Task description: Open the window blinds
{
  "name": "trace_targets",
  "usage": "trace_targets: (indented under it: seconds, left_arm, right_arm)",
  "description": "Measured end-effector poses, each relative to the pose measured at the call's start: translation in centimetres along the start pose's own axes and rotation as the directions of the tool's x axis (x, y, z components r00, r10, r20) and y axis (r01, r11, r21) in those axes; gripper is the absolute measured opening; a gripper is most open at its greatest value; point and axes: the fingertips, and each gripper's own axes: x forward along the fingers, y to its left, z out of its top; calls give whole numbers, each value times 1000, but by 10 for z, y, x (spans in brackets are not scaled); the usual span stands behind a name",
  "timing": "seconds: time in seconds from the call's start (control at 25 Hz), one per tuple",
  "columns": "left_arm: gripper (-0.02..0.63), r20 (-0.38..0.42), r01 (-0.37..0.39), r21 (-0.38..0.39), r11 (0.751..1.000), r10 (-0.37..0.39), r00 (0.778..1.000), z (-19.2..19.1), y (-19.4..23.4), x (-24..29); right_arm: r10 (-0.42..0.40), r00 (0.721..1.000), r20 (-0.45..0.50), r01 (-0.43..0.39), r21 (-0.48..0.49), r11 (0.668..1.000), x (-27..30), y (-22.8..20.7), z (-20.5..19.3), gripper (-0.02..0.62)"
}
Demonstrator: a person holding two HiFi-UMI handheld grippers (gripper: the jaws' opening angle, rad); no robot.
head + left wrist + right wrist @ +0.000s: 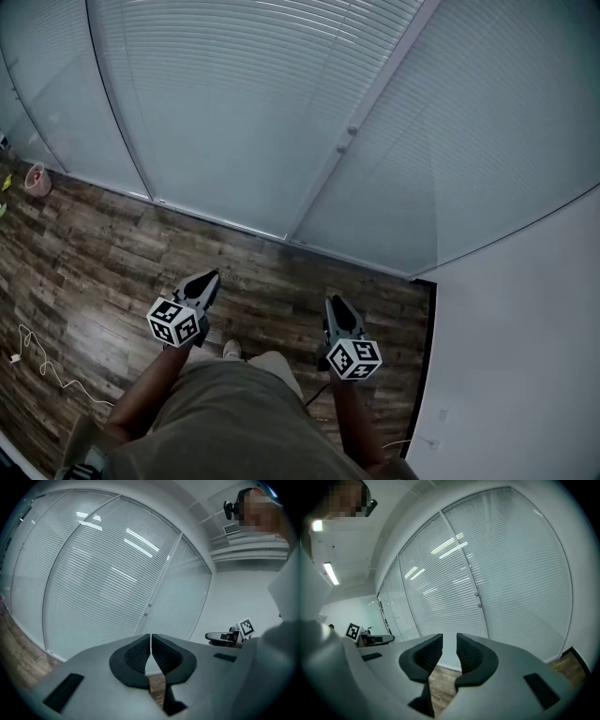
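Note:
Closed white slatted blinds (253, 103) cover the glass wall panels ahead of me; their slats lie flat and shut. Two small knobs (348, 139) sit on the upright frame between two panels, also seen in the left gripper view as knobs (148, 610) and in the right gripper view as knobs (478, 599). My left gripper (211, 277) is held low over the wooden floor, shut and empty, well short of the blinds (98, 588). My right gripper (335, 302) hangs beside it, jaws nearly together with nothing between them, pointing at the blinds (511, 573).
Dark wood-plank floor (112, 262) runs up to the glass wall. A pink object (37, 178) sits at the far left by the glass. A white cable (37, 356) lies on the floor at left. A plain white wall (525, 356) stands at right.

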Motion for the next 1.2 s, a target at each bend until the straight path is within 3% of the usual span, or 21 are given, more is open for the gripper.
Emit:
trace_targets:
  seconds: [0.48, 0.8, 1.2]
  left_arm:
    - [14, -25, 55, 23, 998, -54, 998, -2, -30, 36]
    - [14, -59, 109, 46, 993, -106, 993, 0, -85, 66]
    - [14, -86, 102, 29, 994, -99, 991, -16, -129, 83]
  right_arm:
    - [27, 1000, -15, -26, 10, 1000, 13, -35, 14, 81]
    - [55, 998, -9, -55, -21, 998, -4, -64, 45, 81]
    - [56, 998, -15, -56, 10, 998, -34, -105, 44, 83]
